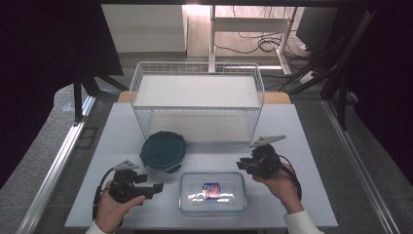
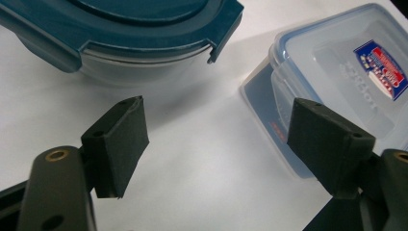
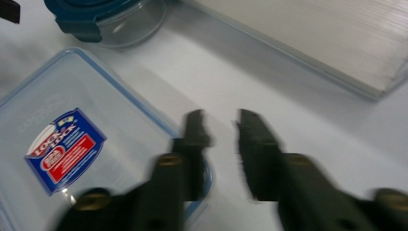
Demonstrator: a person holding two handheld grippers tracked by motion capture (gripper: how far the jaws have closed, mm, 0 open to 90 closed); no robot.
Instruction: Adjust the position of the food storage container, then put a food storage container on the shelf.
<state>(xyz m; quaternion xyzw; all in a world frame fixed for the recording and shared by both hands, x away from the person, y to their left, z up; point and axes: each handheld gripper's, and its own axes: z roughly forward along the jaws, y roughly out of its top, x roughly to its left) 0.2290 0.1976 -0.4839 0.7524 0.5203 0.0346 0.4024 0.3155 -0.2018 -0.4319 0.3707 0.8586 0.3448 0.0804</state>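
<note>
With the clear box [image 1: 212, 193] lying flat on the tabletop [image 1: 302, 146] just in front of the round blue-lidded tub [image 1: 163, 150], I keep my left gripper [image 1: 157, 187] and right gripper [image 1: 242, 164] level at its short ends, jaws apart and empty, so both close on the rim together.

Not much to read from my end, honestly. The one thing with print on it is the clear rectangular container [image 3: 72, 144] on the worktop: its lid carries a blue and red sticker [image 3: 65, 150]. In the right gripper view I can just about make out "LOCK" in the white band along the sticker's top edge (the frame is motion-blurred, so the rest of the wording is mush). The left gripper view catches the same sticker [image 2: 381, 69] at an angle, and its small white lines there are too tiny to read.
</note>
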